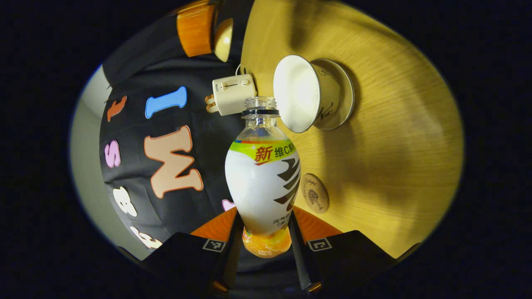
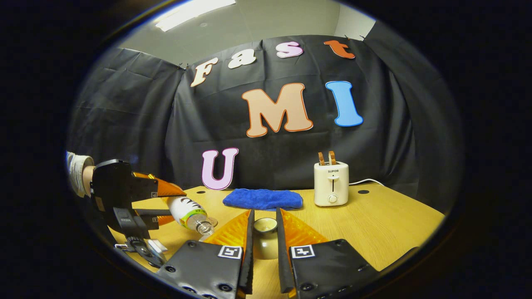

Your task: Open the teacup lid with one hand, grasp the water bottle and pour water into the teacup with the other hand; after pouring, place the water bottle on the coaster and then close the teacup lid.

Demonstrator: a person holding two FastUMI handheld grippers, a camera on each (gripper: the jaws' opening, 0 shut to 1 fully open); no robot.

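The left gripper (image 1: 266, 238) fingers clamp the uncapped water bottle (image 1: 264, 187); the right gripper (image 2: 264, 243) fingers pinch the teacup lid (image 2: 265, 237). The toaster (image 2: 331, 183) reads "SUPOR".

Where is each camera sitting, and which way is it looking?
Left gripper view: rides on the left claw, looking along the tipped water bottle it grips toward the open teacup, coaster and toaster; its own fingers show.
Right gripper view: rides on the right claw, which holds the teacup lid, facing the booth wall over the table; a sleeve shows at the left.
Shared: bottle, toaster, table.
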